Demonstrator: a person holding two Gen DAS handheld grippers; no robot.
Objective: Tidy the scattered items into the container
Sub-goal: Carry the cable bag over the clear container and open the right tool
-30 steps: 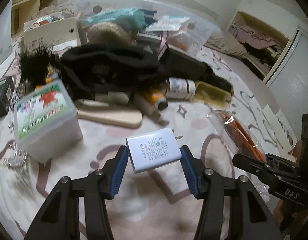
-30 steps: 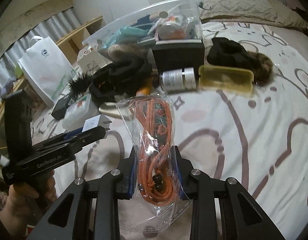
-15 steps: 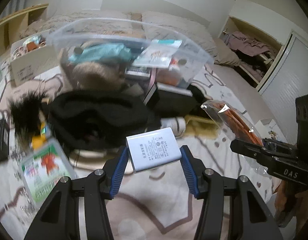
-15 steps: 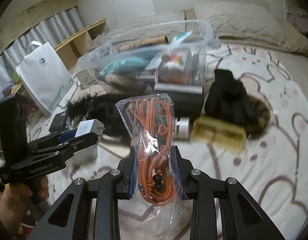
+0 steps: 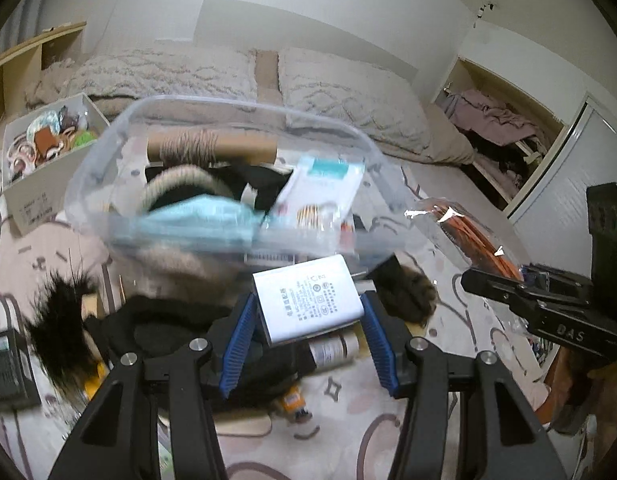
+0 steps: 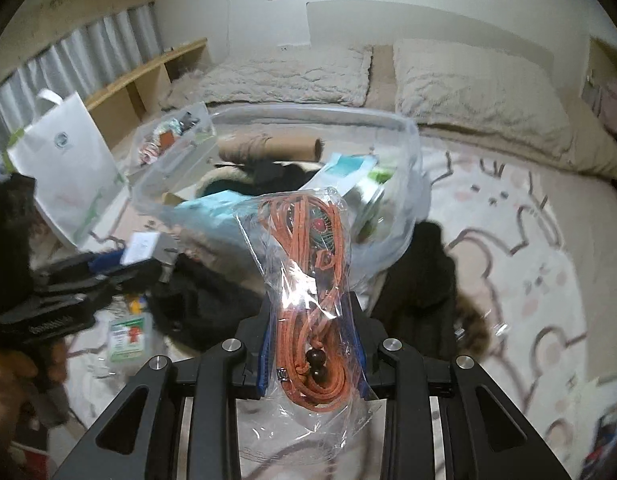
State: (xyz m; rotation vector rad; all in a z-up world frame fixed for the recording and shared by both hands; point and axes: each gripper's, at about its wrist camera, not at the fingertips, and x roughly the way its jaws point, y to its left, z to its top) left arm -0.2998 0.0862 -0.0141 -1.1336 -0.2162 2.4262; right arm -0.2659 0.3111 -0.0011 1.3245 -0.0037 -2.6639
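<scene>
My left gripper (image 5: 308,332) is shut on a white power adapter (image 5: 308,298) and holds it in the air just short of the clear plastic bin (image 5: 232,236). My right gripper (image 6: 311,344) is shut on a clear bag of orange cord (image 6: 308,276), raised in front of the bin (image 6: 404,200). The bin holds a cardboard tube with twine (image 5: 210,148), a teal packet (image 5: 196,220) and white packets (image 5: 320,188). The right gripper with the bag shows at the right of the left wrist view (image 5: 520,284); the left gripper shows at the left of the right wrist view (image 6: 108,264).
Loose on the bed: black clothing (image 5: 168,328), a black fur tuft (image 5: 60,320), a white bottle (image 5: 332,350), a small orange bottle (image 5: 294,402), a white labelled box (image 6: 128,336). A cardboard box of bits (image 5: 40,160), a white shopping bag (image 6: 64,168), pillows (image 6: 468,92).
Both grippers have risen and moved forward toward the bin with their loads; the bin now looms close and the items on the bed lie lower in view.
</scene>
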